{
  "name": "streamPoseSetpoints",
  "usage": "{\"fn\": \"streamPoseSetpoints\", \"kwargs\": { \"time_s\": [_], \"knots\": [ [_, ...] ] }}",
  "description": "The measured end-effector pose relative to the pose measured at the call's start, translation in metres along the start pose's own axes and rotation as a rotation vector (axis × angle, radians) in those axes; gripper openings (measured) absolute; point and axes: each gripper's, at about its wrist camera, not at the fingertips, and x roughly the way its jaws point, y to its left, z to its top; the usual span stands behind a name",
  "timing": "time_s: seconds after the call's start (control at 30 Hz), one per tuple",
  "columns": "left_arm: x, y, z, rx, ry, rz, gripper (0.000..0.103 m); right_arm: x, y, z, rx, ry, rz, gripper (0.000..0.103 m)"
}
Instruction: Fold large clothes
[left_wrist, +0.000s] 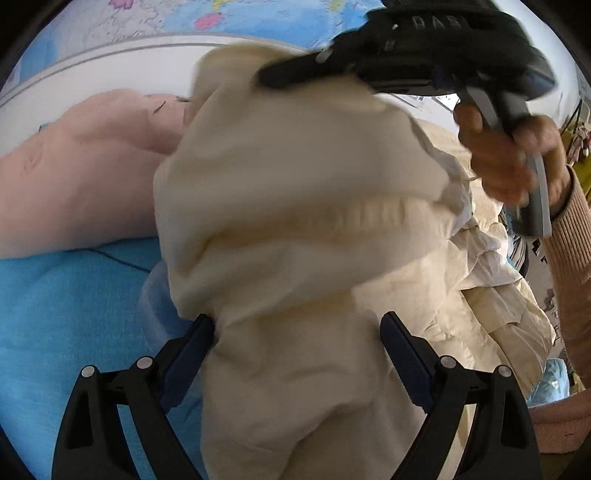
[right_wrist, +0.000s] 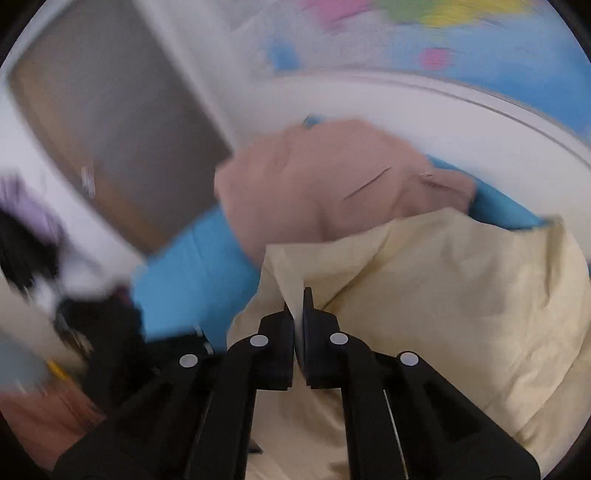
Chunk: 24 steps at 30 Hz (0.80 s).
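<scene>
The right gripper (right_wrist: 298, 295) pinches an edge of the cream garment (right_wrist: 461, 295), lifting it above blue bedding (right_wrist: 192, 280); the left gripper (left_wrist: 297, 325) stands spread around the hanging cloth.

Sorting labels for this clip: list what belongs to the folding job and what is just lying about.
In the job:
- cream garment, lifted off the surface
- right gripper, shut on its edge
- left gripper, jaws apart with cloth between them
- blue cover underneath

Lying about:
- pink garment, bunched on the cover
- world map on the wall
- dark clutter, too blurred to identify
</scene>
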Motion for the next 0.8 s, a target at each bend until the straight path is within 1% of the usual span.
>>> {"fn": "streamPoseSetpoints", "kwargs": {
  "time_s": [0.03,0.07,0.1,0.13,0.17,0.2,0.23,0.3,0.33,0.37,0.4,0.43,0.47,0.5,0.53,0.57,0.6,0.63,0.67,0.7,0.73,0.8],
  "knots": [
    [0.0,0.003,-0.002,-0.005,0.001,-0.01,0.088,-0.013,-0.016,0.005,0.064,-0.045,0.007,0.003],
    [0.003,0.008,-0.005,-0.028,0.018,-0.04,0.088,-0.019,-0.024,0.008,0.097,-0.068,0.007,0.003],
    [0.004,0.011,-0.007,-0.047,0.015,-0.061,0.089,-0.026,-0.032,0.008,0.122,-0.087,0.01,0.003],
    [0.002,0.012,-0.008,-0.044,0.008,-0.067,0.089,-0.025,-0.041,0.007,0.151,-0.089,0.009,0.003],
    [0.002,0.011,-0.008,-0.035,0.016,-0.065,0.089,-0.017,-0.047,0.005,0.161,-0.068,-0.027,0.004],
    [0.002,0.009,-0.007,-0.019,0.023,-0.052,0.089,-0.003,-0.053,0.0,0.16,-0.027,-0.091,0.006],
    [0.001,0.008,-0.008,-0.006,0.027,-0.04,0.089,0.008,-0.057,-0.005,0.168,0.005,-0.126,0.014],
    [0.001,0.003,-0.007,0.021,0.037,-0.019,0.089,0.012,-0.064,-0.012,0.197,0.025,-0.164,0.051],
    [-0.002,0.003,-0.007,0.027,0.036,-0.021,0.089,0.001,-0.068,-0.015,0.224,-0.016,-0.163,0.052],
    [-0.008,0.003,-0.007,0.026,0.025,-0.026,0.089,-0.015,-0.069,-0.02,0.237,-0.059,-0.139,0.053],
    [-0.013,0.004,-0.006,0.024,0.01,-0.032,0.089,-0.031,-0.068,-0.024,0.243,-0.103,-0.118,0.058],
    [-0.026,0.006,-0.004,0.019,-0.026,-0.048,0.089,-0.056,-0.067,-0.032,0.241,-0.151,-0.125,0.068],
    [-0.034,0.011,-0.002,0.016,-0.048,-0.055,0.089,-0.082,-0.063,-0.041,0.22,-0.193,-0.157,0.07],
    [-0.046,0.013,0.002,0.01,-0.083,-0.053,0.089,-0.101,-0.059,-0.048,0.201,-0.217,-0.194,0.076],
    [-0.052,0.014,0.006,0.006,-0.104,-0.044,0.09,-0.127,-0.055,-0.062,0.18,-0.238,-0.237,0.08],
    [-0.058,0.014,0.012,0.006,-0.123,-0.038,0.09,-0.144,-0.053,-0.076,0.175,-0.245,-0.267,0.084],
    [-0.062,0.012,0.017,0.011,-0.134,-0.038,0.09,-0.166,-0.053,-0.097,0.185,-0.251,-0.312,0.084],
    [-0.064,0.007,0.025,0.03,-0.148,-0.039,0.09,-0.18,-0.056,-0.115,0.2,-0.246,-0.337,0.084],
    [-0.064,0.003,0.03,0.049,-0.155,-0.037,0.09,-0.188,-0.061,-0.125,0.213,-0.237,-0.358,0.084],
    [-0.062,-0.005,0.039,0.083,-0.159,-0.033,0.09,-0.198,-0.063,-0.148,0.233,-0.216,-0.403,0.085],
    [-0.058,-0.011,0.043,0.104,-0.158,-0.032,0.09,-0.196,-0.067,-0.16,0.246,-0.195,-0.43,0.085],
    [-0.043,-0.024,0.056,0.147,-0.143,-0.031,0.09,-0.203,-0.073,-0.186,0.263,-0.151,-0.44,0.085]
  ]
}}
